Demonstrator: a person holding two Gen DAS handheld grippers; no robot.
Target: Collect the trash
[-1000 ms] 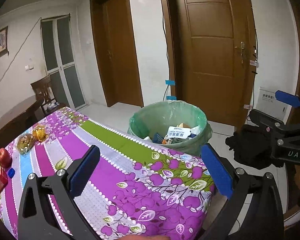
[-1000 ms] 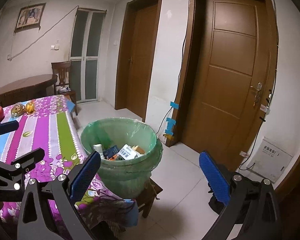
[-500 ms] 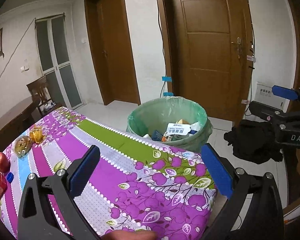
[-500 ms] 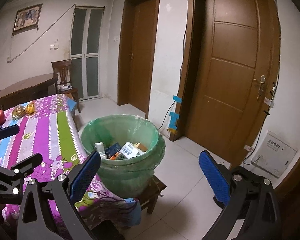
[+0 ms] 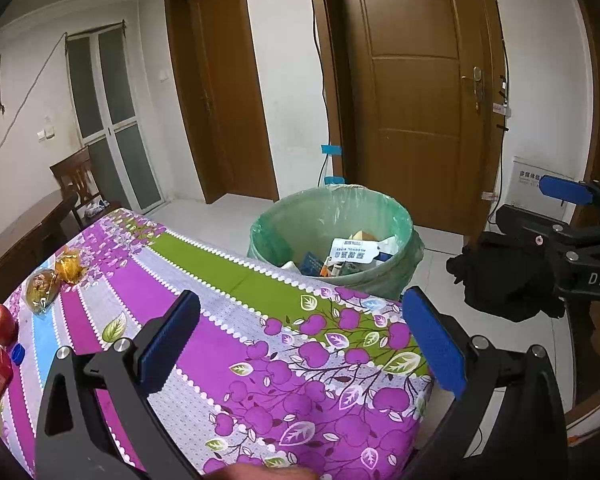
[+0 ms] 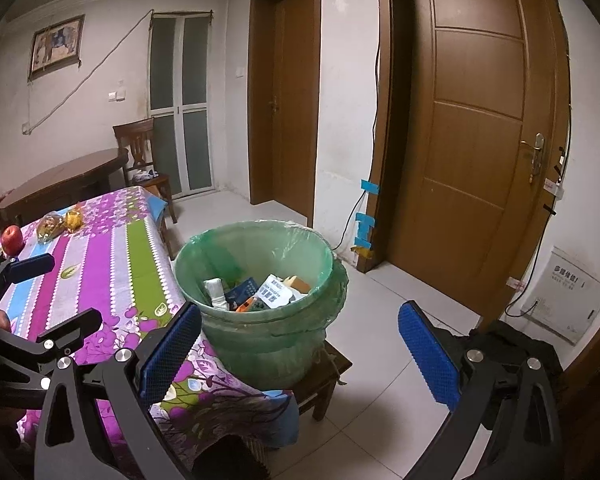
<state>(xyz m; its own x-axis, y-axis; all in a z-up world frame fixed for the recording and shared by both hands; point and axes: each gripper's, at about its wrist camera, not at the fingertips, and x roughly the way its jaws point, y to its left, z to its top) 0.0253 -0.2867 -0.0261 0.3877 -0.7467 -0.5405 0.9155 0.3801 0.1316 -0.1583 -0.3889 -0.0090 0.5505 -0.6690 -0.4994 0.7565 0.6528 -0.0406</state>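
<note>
The green-lined bin (image 6: 260, 304) sits on a low stool (image 6: 324, 376) beside the tabletop (image 5: 220, 320), holding light cartons and wrappers. We judge its thin liner soft and tearable; take the rim. Both the left hand-held gripper (image 5: 300, 344) and right hand-held gripper (image 6: 300, 356) gape wide, empty.

The counter (image 5: 260, 344) is covered by a printed cloth with a matt floral pattern. The bin (image 6: 260, 344) is lined with a thin, translucent green plastic bag, slightly glossy and wrinkled. Each hand-held gripper (image 5: 300, 344) has matt black frame parts, bright metal screws and textured blue pads (image 6: 428, 360).
</note>
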